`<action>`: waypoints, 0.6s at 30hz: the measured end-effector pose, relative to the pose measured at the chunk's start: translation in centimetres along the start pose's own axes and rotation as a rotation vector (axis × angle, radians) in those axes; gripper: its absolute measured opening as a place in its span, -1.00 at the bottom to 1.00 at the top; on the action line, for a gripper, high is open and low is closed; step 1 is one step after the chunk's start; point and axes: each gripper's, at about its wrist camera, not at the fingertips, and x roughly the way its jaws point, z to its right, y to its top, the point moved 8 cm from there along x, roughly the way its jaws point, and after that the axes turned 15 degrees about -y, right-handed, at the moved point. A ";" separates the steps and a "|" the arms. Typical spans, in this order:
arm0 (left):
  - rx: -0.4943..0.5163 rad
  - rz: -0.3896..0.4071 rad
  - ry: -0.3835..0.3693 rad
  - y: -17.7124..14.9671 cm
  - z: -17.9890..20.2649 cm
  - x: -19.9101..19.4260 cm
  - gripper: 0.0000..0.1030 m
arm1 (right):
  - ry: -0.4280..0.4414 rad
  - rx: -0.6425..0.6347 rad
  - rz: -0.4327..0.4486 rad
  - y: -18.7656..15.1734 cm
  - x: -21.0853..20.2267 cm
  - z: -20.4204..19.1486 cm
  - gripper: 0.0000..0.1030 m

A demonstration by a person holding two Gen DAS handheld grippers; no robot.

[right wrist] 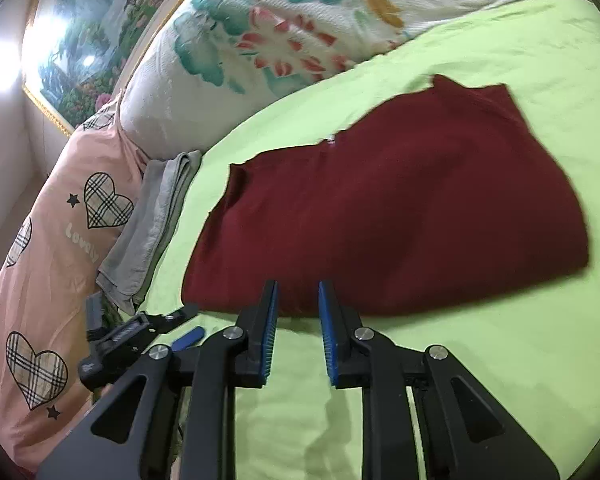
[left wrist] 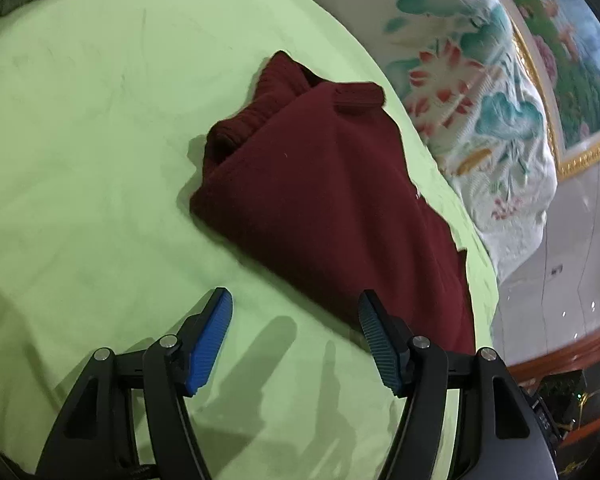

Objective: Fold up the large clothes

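Note:
A dark red sweater (left wrist: 320, 200) lies folded into a compact stack on the light green bedsheet (left wrist: 80, 160), its ribbed collar and cuff at the far end. My left gripper (left wrist: 296, 300) is wide open and empty, just above the sheet at the sweater's near edge. In the right wrist view the sweater (right wrist: 400, 208) lies flat. My right gripper (right wrist: 298, 292) hovers at its near edge with jaws partly open, a narrow gap between the blue pads (right wrist: 270, 332), holding nothing. The left gripper's tip (right wrist: 180, 316) shows at the lower left.
A floral quilt (right wrist: 260, 40) is bunched along the far side of the bed. A pink pillow with plaid hearts (right wrist: 52, 260) and a folded grey towel (right wrist: 156, 220) lie to the left. A framed painting (left wrist: 572, 60) hangs on the wall, with wooden furniture (left wrist: 560, 360) beyond the bed's edge.

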 end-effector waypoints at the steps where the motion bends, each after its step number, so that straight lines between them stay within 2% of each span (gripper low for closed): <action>1: 0.002 0.014 -0.001 0.5 0.0 0.2 0.30 | -0.002 -0.008 0.002 0.4 0.7 -0.8 -0.59; 5: -0.027 0.056 0.005 2.7 -0.4 1.0 0.34 | -0.026 -0.029 0.024 2.4 3.1 -3.2 -0.61; 9: -0.052 0.094 0.004 4.3 -0.8 1.4 0.32 | -0.106 -0.018 0.039 4.1 6.5 -3.9 -0.62; 11: -0.037 0.101 0.019 4.8 -0.8 1.8 0.27 | -0.155 -0.005 0.010 3.9 8.9 -3.2 -0.68; 13: -0.019 0.105 0.034 5.3 -0.8 2.2 0.23 | -0.196 0.007 -0.050 2.6 11.7 -2.2 -0.85; 15: -0.014 0.111 0.046 5.6 -0.8 2.4 0.00 | -0.206 -0.013 -0.016 2.2 12.4 -2.0 -0.86; 17: -0.012 0.098 0.037 6.0 -0.8 3.0 -0.63 | -0.218 -0.021 -0.012 2.2 12.4 -2.1 -0.86; 18: -0.015 0.087 0.020 6.2 -0.5 3.2 -0.68 | -0.218 -0.019 -0.017 2.2 12.5 -2.1 -0.86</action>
